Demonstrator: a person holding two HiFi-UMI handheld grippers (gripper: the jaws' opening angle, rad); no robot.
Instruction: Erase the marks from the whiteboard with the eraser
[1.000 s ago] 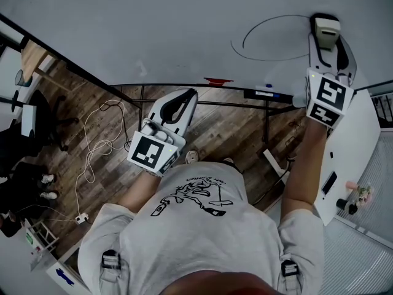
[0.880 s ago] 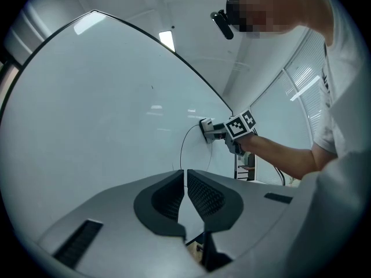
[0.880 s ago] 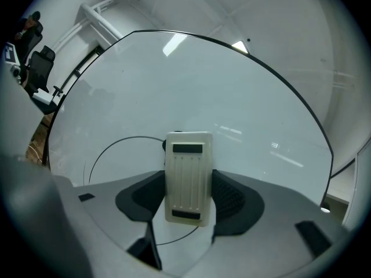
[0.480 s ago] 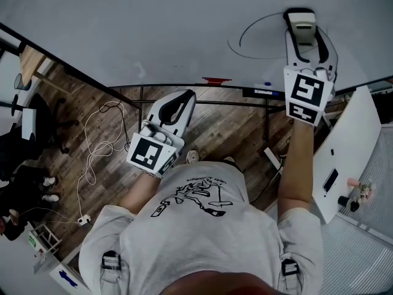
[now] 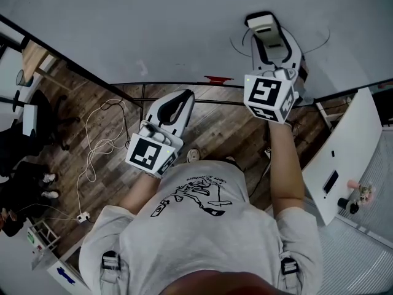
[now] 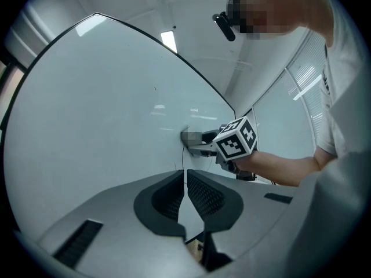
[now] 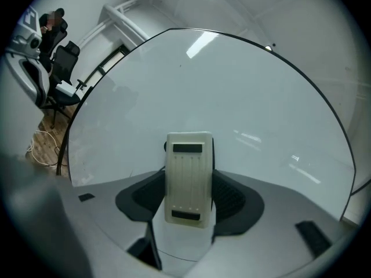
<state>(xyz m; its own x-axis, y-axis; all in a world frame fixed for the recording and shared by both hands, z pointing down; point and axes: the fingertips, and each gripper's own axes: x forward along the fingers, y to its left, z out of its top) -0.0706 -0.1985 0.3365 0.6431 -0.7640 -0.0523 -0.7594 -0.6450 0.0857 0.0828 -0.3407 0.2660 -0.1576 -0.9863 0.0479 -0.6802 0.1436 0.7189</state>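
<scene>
The whiteboard (image 5: 153, 23) fills the top of the head view. A thin drawn circle mark (image 5: 235, 43) shows on it as arcs on either side of my right gripper (image 5: 264, 29). That gripper is shut on a cream eraser (image 5: 260, 22), which is pressed flat against the board. In the right gripper view the eraser (image 7: 188, 175) stands upright between the jaws of the right gripper (image 7: 188, 184). My left gripper (image 5: 189, 96) hangs lower, off the board, shut with nothing in it. The left gripper (image 6: 185, 181) looks at the whiteboard (image 6: 104, 114) and the eraser (image 6: 188, 138).
A ledge under the board carries a red item (image 5: 215, 79). Below lie a wooden floor (image 5: 92, 121) with a loose white cable (image 5: 92, 146). A white table (image 5: 344, 152) stands at the right, and a chair (image 5: 31, 115) at the far left.
My right gripper has slid left along the board with the eraser, from the circle's right side to its left part. The left gripper has stayed put.
</scene>
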